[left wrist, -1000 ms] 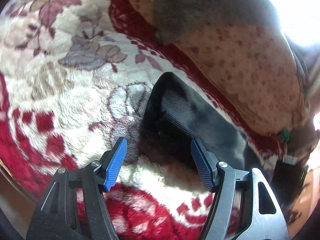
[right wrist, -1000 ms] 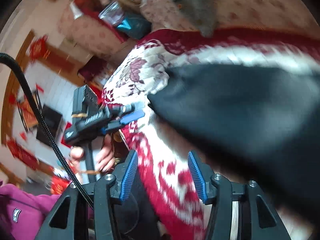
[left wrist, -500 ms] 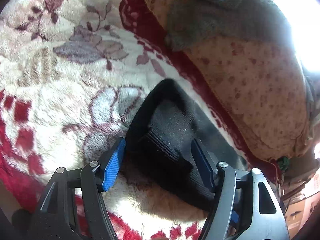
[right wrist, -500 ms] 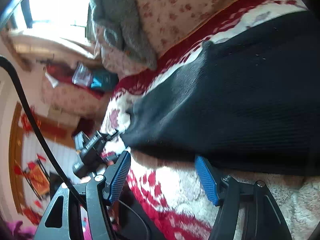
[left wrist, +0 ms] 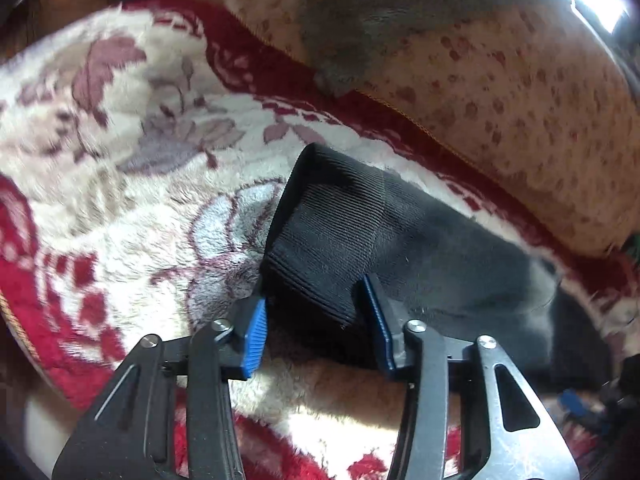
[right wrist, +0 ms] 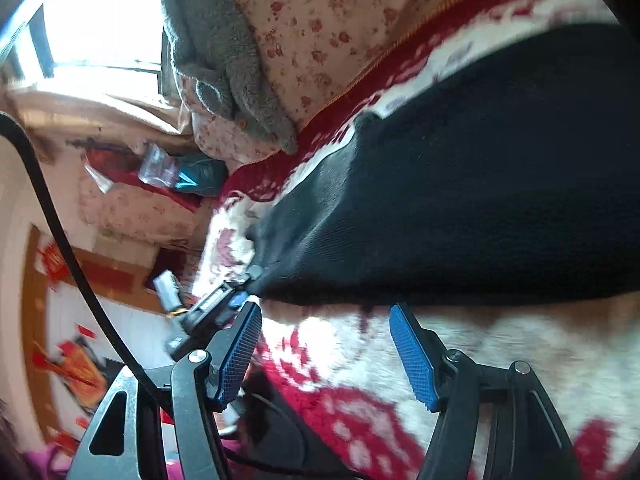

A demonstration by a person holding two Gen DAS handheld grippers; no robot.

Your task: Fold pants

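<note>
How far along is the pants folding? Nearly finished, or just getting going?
Just getting going, it seems. Done: the black pants are laid out on the floral blanket. In hand: the left tongs have their blue pads on either side of the ribbed end, apparently closing on it. The right tongs are open, short of the pants' edge. Left: no fold is visible yet.

Our two grippers, low at the pants

Our left gripper (left wrist: 316, 324) straddles the pants' (left wrist: 360, 240) ribbed cuff, fingers apart; our right gripper (right wrist: 326, 354) hovers spread just short of the pants' edge.
</note>
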